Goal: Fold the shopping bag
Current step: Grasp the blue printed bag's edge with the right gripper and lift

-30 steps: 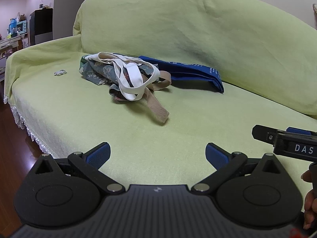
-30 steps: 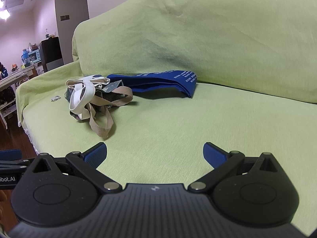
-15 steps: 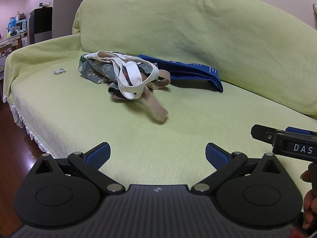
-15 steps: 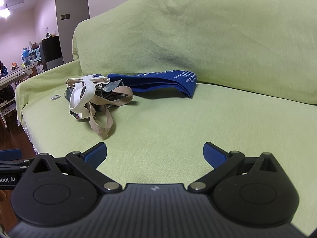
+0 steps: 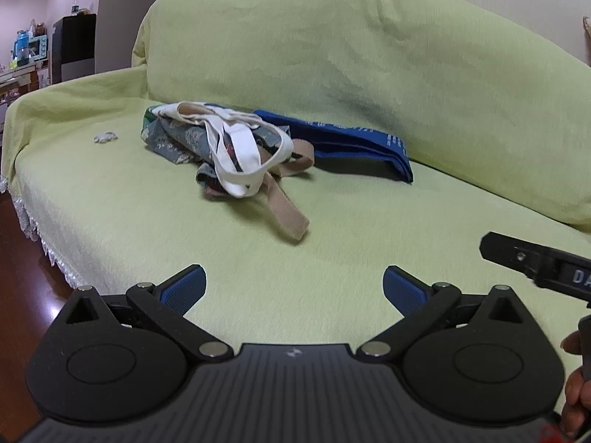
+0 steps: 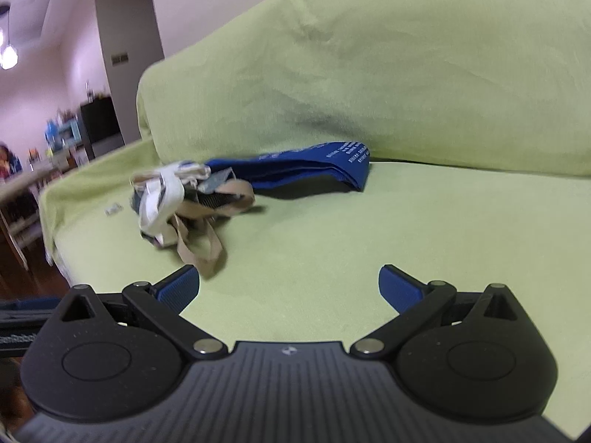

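Left gripper (image 5: 294,286): jaws spread wide, 2 blue pads (image 5: 184,288) well apart, nothing between them. Held low and level, pointing forward.

Right gripper (image 6: 289,285): jaws likewise spread wide, blue pads (image 6: 399,287) well apart, gripping nothing. Level, pointing forward; view slightly blurred.

In the left wrist view, the right gripper's black body shows at the right edge, just beside the left one, with the person's right hand (image 5: 576,387) partly visible at the frame edge, wrapped on the handle.
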Available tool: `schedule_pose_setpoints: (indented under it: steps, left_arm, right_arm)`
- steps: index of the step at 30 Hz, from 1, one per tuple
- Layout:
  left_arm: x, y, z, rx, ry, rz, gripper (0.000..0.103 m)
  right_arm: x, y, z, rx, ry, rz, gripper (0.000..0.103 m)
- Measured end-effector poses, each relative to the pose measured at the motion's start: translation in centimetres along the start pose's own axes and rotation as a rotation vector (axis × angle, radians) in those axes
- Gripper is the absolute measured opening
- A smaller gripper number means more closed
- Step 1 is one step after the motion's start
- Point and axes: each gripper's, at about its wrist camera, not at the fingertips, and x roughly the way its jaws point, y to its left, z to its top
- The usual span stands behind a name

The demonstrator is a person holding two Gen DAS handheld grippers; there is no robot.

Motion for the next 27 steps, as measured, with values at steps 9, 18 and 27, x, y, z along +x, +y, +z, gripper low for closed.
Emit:
schedule_pose_setpoints:
  steps: [9,18,27]
  left_arm:
    - [2.7,0.6,4.7,0.025,-0.095,-0.008,0.102]
    - [9.4,1.0,8.2,-0.010,-0.147,-0.068,0.102]
    - [15.4,0.5,7.7,-0.022,-0.114,-0.129,0.102]
  right_arm:
    - [4.3,0.7,2.7,-0.288,0.057,-0.060,0.103]
    - [14.9,0.9,8.3,-0.685,0.051,-0.117,0.103]
    - [28.5,1.2,7.4,-1.101,0.081,-0.207,0.101]
